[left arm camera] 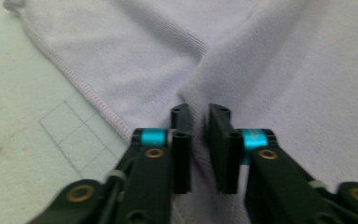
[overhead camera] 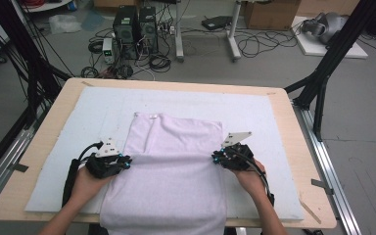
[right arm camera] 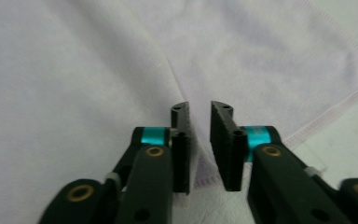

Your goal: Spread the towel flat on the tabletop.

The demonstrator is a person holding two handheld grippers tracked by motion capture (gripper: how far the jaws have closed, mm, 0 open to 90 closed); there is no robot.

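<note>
Table (overhead camera: 293, 161): 1 light wooden top with rounded corners, seen from above, carrying everything listed below. Mat (overhead camera: 98, 112): 1 pale blue-white sheet covering most of the tabletop, faint grid lines visible on it in the left gripper view. Garment (overhead camera: 171, 171): 1 pale lilac knit piece, lying flat along the middle of the mat, its far end with a small label near the mat's centre, its near end hanging over the table's front edge; stitched hems run along both long sides. Left gripper (overhead camera: 126, 161): 1 black 2-jaw unit with turquoise bands, held in the person's left hand (overhead camera: 89, 182) at the garment's left edge; in the left gripper view (left arm camera: 199, 142) its jaws stand narrow, a raised fold of the lilac cloth running up between them, though a slim gap shows beside the pads. Right gripper (overhead camera: 215, 157): 1 matching unit in the right hand (overhead camera: 249, 178) at the garment's right edge; in the right gripper view (right arm camera: 199, 140) its jaws likewise stand narrow, a cloth ridge rising from between them, hem just beside.
</note>
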